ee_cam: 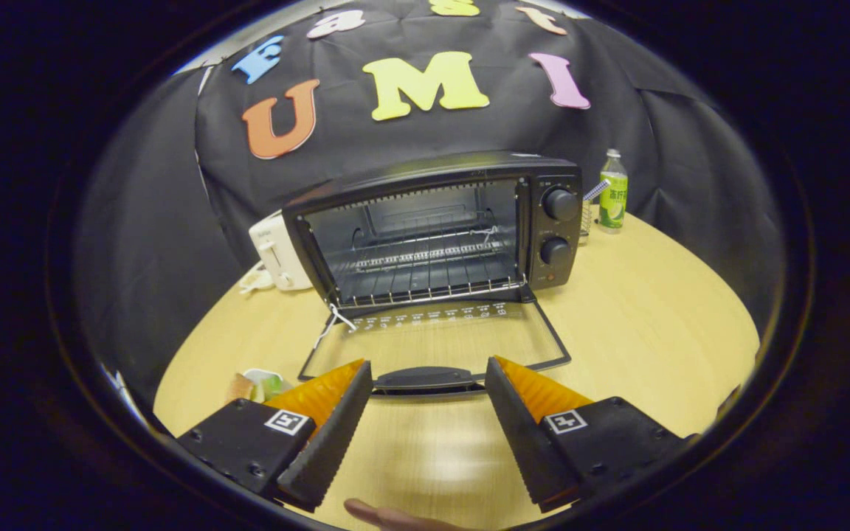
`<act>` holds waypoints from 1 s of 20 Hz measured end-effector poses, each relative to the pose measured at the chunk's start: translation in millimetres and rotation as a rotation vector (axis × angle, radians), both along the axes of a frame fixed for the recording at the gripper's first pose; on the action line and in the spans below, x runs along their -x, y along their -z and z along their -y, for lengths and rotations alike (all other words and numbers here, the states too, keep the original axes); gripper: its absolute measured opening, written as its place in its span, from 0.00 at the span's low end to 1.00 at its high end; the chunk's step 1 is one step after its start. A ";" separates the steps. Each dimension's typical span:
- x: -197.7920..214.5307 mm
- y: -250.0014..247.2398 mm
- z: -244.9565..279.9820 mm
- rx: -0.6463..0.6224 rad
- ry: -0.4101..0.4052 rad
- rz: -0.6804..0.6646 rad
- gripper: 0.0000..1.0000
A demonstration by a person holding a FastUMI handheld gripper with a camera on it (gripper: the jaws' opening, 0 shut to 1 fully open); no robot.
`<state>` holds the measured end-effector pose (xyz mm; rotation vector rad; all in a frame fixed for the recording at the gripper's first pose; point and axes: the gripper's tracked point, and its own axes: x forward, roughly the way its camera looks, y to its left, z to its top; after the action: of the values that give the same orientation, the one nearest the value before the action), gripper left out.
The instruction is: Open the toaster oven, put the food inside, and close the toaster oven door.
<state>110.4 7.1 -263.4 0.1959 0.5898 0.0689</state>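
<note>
— Pale wood, that table (654, 332). What sits on it, starting at the left?

— A small piece of food (240, 386) beside a white dish (266, 382), just left of the gripper's fingers. Farther back, a white toaster (277, 254) touches the toaster oven's left side.

— And the toaster oven (432, 221) itself?

— Black, in the middle of the table, beyond the fingers. Its glass door (440, 343) lies folded down flat, handle (425, 378) nearest the gripper; a wire rack (425, 269) shows inside. Two knobs (559, 204) stack on the right panel.

— The gripper (429, 380)?

— Spread wide, gripping nothing; the handle lies between its fingertips, untouched as far as I can tell.

— Further right?

— A green-labelled bottle (613, 192) near the table's back edge.
</note>
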 end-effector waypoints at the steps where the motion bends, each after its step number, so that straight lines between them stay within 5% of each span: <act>1: 2.6 -7.3 -4.1 -0.031 -0.008 -0.008 1.00; 9: 53.6 -25.2 -74.9 -0.309 -0.192 -0.280 1.00; 20: 78.8 -3.5 -126.9 -0.410 -0.349 -0.518 0.84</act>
<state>31.6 134.0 -259.9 0.5153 1.1218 0.4905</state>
